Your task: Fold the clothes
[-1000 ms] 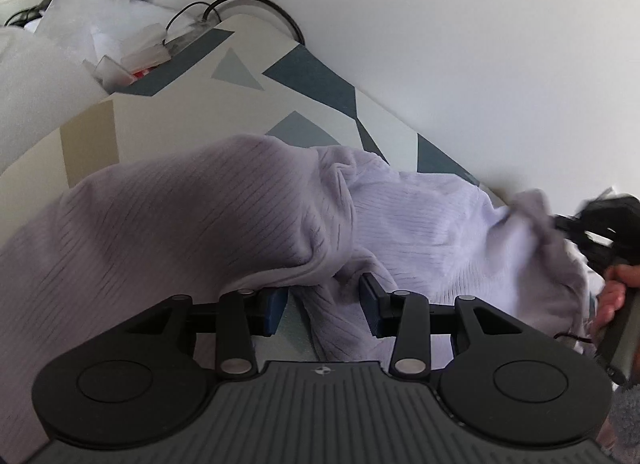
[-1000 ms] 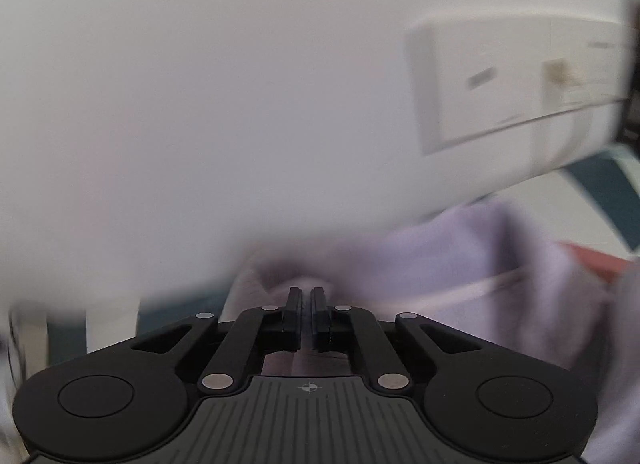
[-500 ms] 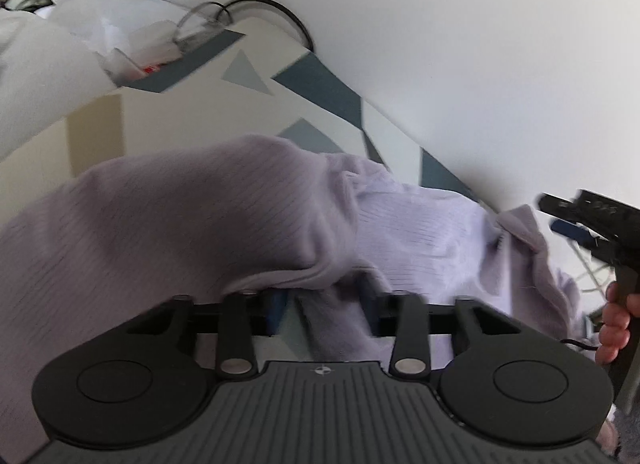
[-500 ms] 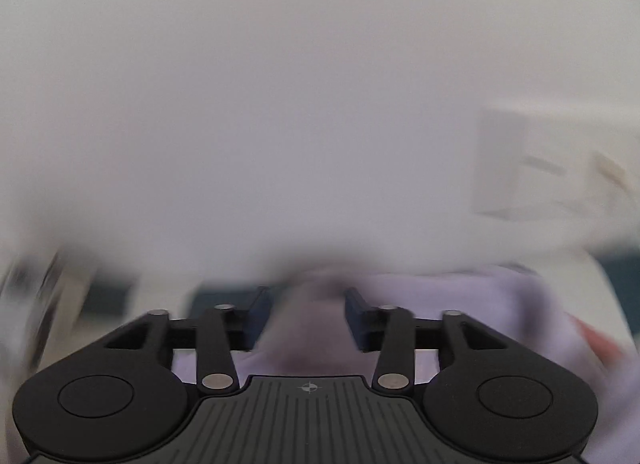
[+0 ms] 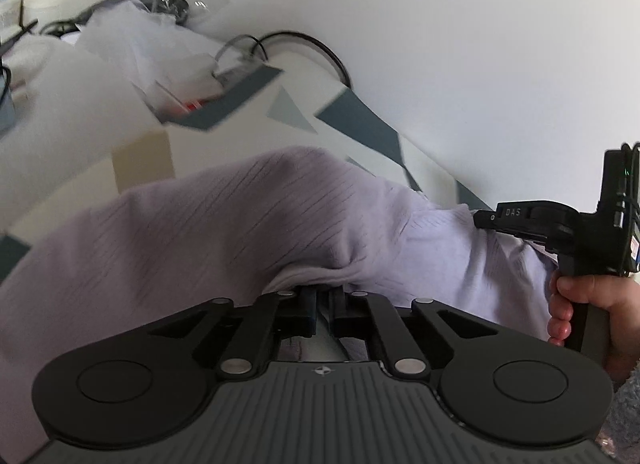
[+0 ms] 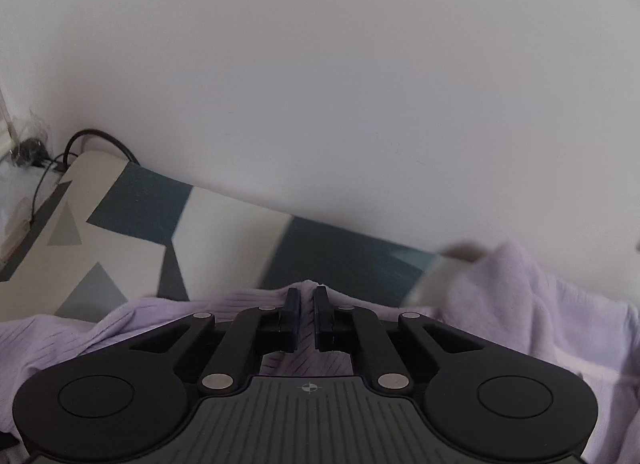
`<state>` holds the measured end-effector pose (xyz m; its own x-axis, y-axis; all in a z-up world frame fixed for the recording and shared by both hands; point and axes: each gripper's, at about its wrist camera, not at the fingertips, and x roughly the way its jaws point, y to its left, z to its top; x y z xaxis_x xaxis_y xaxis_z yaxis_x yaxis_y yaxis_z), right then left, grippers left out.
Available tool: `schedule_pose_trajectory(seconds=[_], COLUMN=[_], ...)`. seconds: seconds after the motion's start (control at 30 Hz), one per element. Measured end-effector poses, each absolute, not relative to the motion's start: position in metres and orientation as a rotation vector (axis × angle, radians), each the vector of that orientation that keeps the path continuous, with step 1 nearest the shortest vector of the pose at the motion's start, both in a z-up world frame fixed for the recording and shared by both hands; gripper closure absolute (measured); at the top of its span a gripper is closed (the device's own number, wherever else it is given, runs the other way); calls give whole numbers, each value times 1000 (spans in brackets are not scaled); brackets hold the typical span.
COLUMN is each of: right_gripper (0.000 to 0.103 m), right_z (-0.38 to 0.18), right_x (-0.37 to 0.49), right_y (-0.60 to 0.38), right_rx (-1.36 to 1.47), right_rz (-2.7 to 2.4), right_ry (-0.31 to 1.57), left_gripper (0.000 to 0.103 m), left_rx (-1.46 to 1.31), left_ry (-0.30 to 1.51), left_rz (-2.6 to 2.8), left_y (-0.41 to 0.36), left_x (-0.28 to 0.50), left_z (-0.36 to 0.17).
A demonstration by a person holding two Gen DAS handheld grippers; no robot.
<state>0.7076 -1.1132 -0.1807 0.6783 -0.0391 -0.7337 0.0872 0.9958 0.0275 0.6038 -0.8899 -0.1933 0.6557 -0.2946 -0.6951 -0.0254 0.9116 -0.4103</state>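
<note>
- While the lilac garment (image 5: 248,224) lies bunched on the patterned counter (image 5: 140,156), its long axis runs left to right between the two claws.
- Left claw (image 5: 323,306): narrowed onto a fold at the garment's near edge.
- Right claw (image 6: 306,306): narrowed, pinching a ridge of cloth; the garment's far-right end heaps beside it.
- Judgement: with both claws gripping, neither is nearer.
</note>
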Motion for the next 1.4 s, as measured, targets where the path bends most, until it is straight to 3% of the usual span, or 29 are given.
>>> schedule_pose_trajectory(seconds=[0.27, 0.37, 0.43, 0.6, 0.67, 0.87, 0.9, 0.93, 0.97, 1.27, 1.4], right_gripper=[94, 68, 64, 61, 61, 61, 64, 85, 88, 90, 88], right_z=[-183, -174, -159, -113, -111, -132, -136, -139, -143, -176, -192], right_x=[744, 739, 723, 695, 691, 676, 674, 672, 669, 666, 670], right_y=[-1072, -1079, -1096, -1166, -1195, -1217, -1221, -1224, -1228, -1246, -1249], right_rx=[57, 113, 183, 337, 413, 532, 551, 571, 591, 598, 539], right_rz=[-95, -88, -48, -90, -200, -218, -221, -224, -227, -288, -327], right_ry=[801, 767, 699, 601, 629, 619, 617, 615, 613, 650, 685], left_gripper=[96, 85, 71, 57, 47, 46, 46, 46, 46, 45, 30], left_rx=[-425, -451, -430, -282, -223, -132, -108, -86, -70, -13, 18], left_ry=[886, 946, 936, 856, 845, 912, 917, 918, 908, 884, 876], left_rz=[-116, -149, -195, -302, -337, -359, -355, -351, -345, -336, -341], left_y=[-859, -858, -865, -904, -924, -970, -976, -980, -982, -993, -1000], left_x=[624, 626, 615, 590, 585, 576, 574, 572, 571, 576, 576], left_z=[-193, -187, -175, -147, -146, -166, -169, -172, -173, -179, -181])
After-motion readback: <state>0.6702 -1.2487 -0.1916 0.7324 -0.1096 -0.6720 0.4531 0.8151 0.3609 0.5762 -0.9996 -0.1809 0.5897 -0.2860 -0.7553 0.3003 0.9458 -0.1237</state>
